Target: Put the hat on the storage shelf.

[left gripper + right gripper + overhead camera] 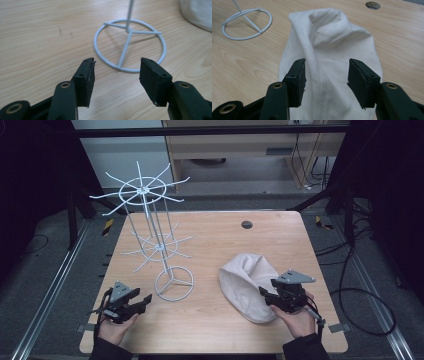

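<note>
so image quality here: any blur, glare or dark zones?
High view: table evenly lit, surroundings almost black, wire rack thin but legible. Left gripper view: rack base ring sharp, jaws slightly soft. Right gripper view: white cloth crisp, no glare.

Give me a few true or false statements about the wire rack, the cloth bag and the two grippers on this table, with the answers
1. The white wire rack stands upright on the table. True.
2. The cream cloth bag hangs from a rack arm. False: it lies flat on the table.
3. The left gripper is shut on the rack's ring base. False: it is open, short of the ring, with nothing between its fingers.
4. The right gripper is open over the bag's near end. True.
5. The bag lies left of the rack in the high view. False: it lies right.
</note>
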A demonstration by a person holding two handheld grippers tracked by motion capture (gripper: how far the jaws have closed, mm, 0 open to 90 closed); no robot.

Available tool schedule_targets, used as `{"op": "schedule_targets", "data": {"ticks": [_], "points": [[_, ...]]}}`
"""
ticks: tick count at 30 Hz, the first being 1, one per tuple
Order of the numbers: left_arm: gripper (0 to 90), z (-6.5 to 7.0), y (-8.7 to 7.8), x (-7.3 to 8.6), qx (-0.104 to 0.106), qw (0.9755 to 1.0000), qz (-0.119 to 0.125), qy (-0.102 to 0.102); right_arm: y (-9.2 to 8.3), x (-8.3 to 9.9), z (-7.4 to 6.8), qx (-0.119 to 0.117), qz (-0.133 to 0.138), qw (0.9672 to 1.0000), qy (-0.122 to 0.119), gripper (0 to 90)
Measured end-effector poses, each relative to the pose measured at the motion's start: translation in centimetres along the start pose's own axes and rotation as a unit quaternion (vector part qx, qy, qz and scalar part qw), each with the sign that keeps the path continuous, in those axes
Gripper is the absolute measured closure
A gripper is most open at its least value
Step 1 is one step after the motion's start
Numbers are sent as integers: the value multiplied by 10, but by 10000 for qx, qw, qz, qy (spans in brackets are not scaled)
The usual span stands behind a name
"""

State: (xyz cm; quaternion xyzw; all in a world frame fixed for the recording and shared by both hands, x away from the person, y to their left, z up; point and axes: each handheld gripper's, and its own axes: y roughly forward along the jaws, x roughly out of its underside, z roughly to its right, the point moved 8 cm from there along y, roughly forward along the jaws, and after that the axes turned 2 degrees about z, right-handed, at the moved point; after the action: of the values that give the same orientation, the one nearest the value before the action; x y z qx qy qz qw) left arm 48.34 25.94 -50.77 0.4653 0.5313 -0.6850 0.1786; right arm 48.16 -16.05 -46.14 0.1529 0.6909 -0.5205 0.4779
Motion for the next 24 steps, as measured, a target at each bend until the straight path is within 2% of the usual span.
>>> {"op": "schedule_targets", "data": {"ticks": [7, 14, 20, 24], "points": [[445, -19, 1, 6, -231, 9996, -42, -160, 10, -18, -13, -51, -151, 9997, -185, 491], [435, -22, 6, 8, -276, 9994, -62, -178, 26, -28, -18, -98, -403, 9989, -200, 522], [428, -27, 6, 9, -331, 9991, -80, -241, 39, -29, -22, -144, -678, 9974, -216, 557], [425, -30, 7, 11, -363, 9989, -117, -254, 46, -26, -21, -95, -867, 9959, -229, 594]]}}
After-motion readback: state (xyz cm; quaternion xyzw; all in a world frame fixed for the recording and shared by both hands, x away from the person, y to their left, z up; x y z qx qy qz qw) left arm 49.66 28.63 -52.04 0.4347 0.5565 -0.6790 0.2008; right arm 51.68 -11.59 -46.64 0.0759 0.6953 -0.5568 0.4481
